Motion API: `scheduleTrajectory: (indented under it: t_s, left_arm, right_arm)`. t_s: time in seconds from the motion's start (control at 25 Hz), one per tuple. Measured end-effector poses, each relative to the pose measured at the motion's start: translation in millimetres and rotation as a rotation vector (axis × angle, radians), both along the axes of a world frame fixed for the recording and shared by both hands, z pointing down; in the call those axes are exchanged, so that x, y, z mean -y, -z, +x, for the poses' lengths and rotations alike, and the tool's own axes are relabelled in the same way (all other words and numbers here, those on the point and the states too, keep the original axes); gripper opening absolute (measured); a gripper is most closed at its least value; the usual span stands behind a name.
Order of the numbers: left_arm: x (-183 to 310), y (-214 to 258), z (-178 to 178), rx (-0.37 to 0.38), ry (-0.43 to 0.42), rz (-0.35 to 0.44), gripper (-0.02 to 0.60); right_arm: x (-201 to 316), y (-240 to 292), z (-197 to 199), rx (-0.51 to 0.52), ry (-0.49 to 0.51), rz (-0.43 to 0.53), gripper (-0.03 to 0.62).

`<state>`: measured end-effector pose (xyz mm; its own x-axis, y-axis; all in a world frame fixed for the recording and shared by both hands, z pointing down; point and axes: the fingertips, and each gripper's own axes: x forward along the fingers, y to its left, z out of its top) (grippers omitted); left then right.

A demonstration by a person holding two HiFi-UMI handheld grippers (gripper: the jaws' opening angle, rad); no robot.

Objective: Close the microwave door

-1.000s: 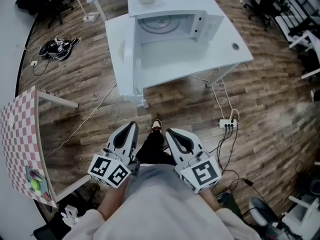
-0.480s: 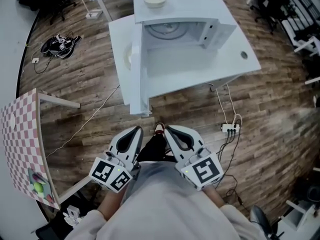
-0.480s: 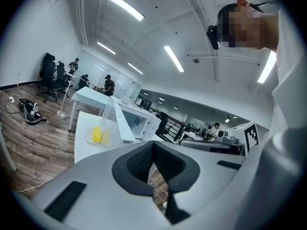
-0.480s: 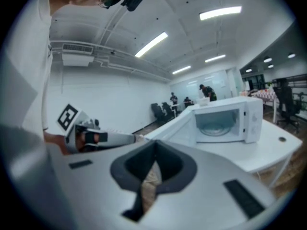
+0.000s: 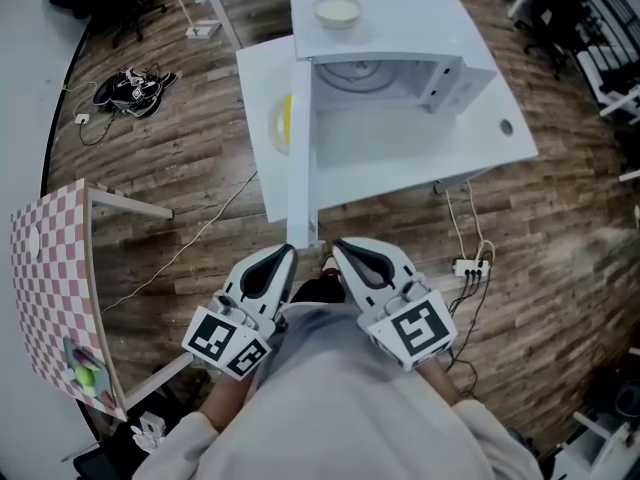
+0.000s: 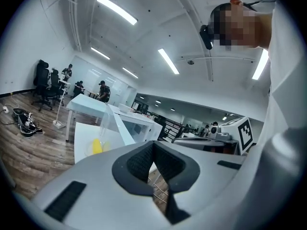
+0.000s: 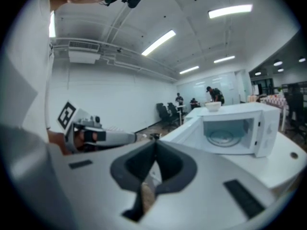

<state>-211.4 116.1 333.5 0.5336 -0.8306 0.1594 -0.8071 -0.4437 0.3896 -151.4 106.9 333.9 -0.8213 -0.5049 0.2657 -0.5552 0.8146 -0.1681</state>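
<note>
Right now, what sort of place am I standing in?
Probably an open-plan office or lab: black office chairs, white desks under ceiling strip lights, and a microwave on a white table.

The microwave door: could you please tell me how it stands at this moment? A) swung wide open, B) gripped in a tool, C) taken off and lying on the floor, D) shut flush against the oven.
A: in the head view the microwave door stands swung out from the front of the microwave, leaving the cavity and its turntable exposed.
</note>
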Motion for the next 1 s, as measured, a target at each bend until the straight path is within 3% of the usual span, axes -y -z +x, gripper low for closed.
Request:
scheduleTrajectory:
  t_s: [0.4,1.0]
  left_arm:
    - [23,-8,-33,0.031,0.014,-0.018,0.017]
    - [20,-44,-24,0.042,-0.173,-0.104,0.017]
  right_arm:
    - [23,-11,-32,-0.033,0.042,-0.018,0.017]
    - [25,-28,-30,-0.063,-0.046,-0.08,0.017]
